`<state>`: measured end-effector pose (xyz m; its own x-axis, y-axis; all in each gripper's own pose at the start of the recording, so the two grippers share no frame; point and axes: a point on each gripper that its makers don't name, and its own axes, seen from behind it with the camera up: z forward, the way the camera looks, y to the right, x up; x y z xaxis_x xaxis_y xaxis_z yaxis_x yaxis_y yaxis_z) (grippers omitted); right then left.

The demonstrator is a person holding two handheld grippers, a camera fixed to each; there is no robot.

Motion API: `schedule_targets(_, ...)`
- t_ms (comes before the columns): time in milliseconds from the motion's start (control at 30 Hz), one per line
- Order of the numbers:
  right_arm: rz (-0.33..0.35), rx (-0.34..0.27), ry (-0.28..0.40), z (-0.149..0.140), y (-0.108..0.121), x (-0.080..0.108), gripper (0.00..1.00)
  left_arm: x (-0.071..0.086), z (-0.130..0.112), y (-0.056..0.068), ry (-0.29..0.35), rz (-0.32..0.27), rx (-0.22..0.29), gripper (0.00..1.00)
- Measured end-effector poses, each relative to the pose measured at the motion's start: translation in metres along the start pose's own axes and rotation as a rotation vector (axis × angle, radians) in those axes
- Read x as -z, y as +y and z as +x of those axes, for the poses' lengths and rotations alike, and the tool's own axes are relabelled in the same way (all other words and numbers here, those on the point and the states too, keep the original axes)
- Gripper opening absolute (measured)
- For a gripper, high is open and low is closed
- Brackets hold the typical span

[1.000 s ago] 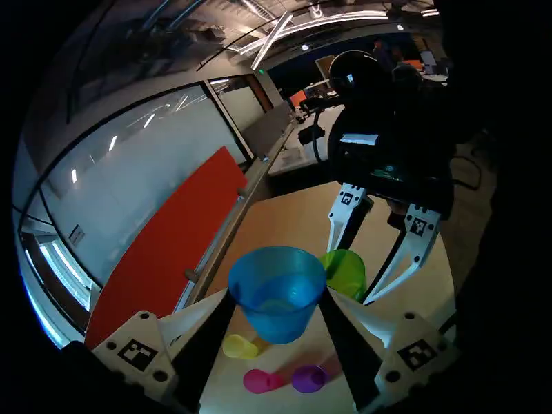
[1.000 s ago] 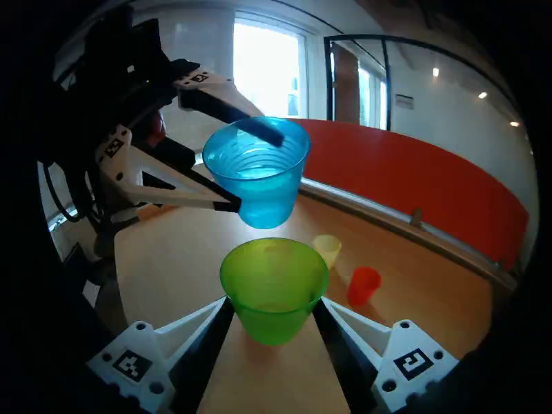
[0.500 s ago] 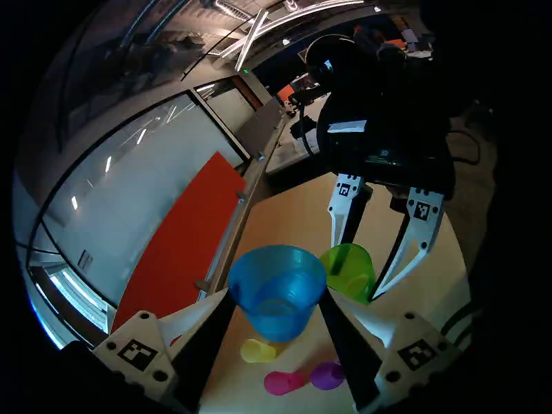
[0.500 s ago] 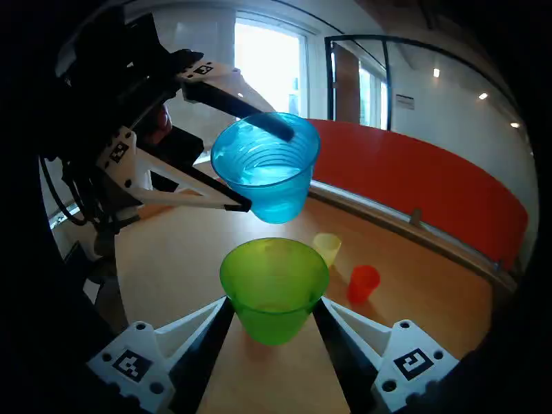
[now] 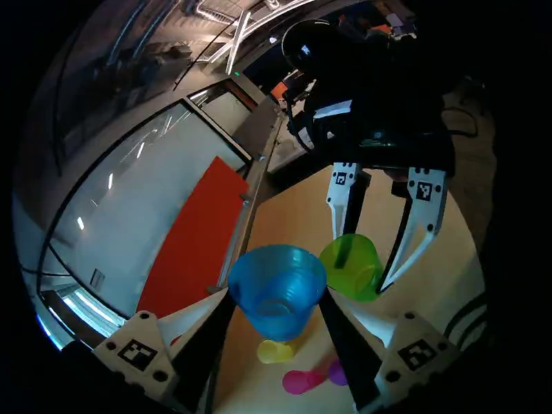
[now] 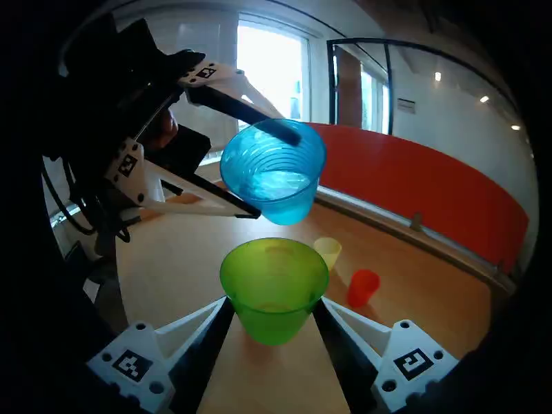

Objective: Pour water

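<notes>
Blue cup (image 6: 276,172) in L tongs (image 5: 276,297) tipped further over green cup (image 6: 274,290) held by R tongs (image 6: 274,303).

Tilted cup (image 6: 276,169), clamped in left gripper (image 6: 272,172), hangs above and just behind upright cup (image 6: 274,290), clamped in right gripper (image 6: 274,303). On tabletop (image 6: 428,324) beyond, rightward: far small cup (image 6: 327,251), near small cup (image 6: 363,286) beside it.
</notes>
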<state>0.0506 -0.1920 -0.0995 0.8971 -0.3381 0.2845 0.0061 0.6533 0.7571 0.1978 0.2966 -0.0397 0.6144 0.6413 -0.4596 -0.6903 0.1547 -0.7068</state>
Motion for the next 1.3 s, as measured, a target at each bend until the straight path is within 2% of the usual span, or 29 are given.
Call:
schedule_targets(500,0.0,0.009,0.013,0.0027,0.0009,-0.0027,0.84,-0.0019,0.0019,-0.0049,-0.008,0.038,-0.104,0.84)
schedule_targets(767,-0.002,0.015,0.015,0.0039,0.0023,-0.0035,0.84,-0.0031,0.003,-0.0058,-0.006,0.048,-0.137,0.84)
schedule_targets(1033,0.0,0.018,0.015,0.006,0.0021,-0.0054,0.84,-0.0042,0.0041,-0.0075,-0.01,0.062,-0.191,0.84)
schedule_targets(1300,0.0,0.017,0.015,0.0064,0.0023,-0.0057,0.83,-0.0061,0.006,-0.0074,-0.01,0.072,-0.215,0.84)
